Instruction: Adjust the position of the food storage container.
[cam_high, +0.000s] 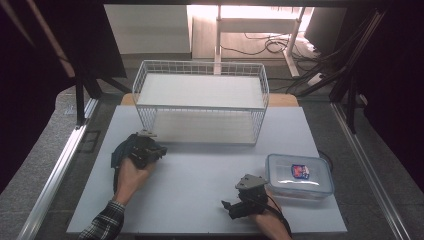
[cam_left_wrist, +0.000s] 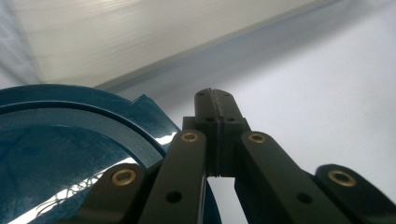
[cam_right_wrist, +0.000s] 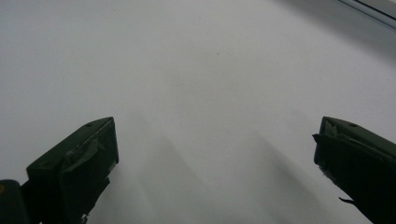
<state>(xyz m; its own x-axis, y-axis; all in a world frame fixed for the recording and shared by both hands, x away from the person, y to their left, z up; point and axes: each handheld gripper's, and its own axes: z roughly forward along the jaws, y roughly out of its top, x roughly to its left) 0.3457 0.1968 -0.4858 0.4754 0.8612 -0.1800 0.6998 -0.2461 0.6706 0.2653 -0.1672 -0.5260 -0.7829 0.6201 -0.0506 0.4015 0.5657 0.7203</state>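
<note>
My left gripper (cam_high: 160, 149) rests at the table's left, in front of the wire rack. In the left gripper view its jaws (cam_left_wrist: 215, 100) are shut, pads pressed flat together with nothing between them. A glossy dark blue plate (cam_left_wrist: 56, 140) lies just beside and partly under that gripper; in the high view the plate (cam_high: 119, 152) peeks out to the left of the hand. My right gripper (cam_high: 228, 207) sits low near the front edge, pointing left. Its jaws (cam_right_wrist: 215, 154) stand wide open over bare white tabletop.
A white wire rack (cam_high: 200, 100) with a flat top shelf stands at the back centre of the white table (cam_high: 200, 185). A clear lidded plastic container (cam_high: 299, 175) with a red and blue label sits at the right, just beyond my right hand.
</note>
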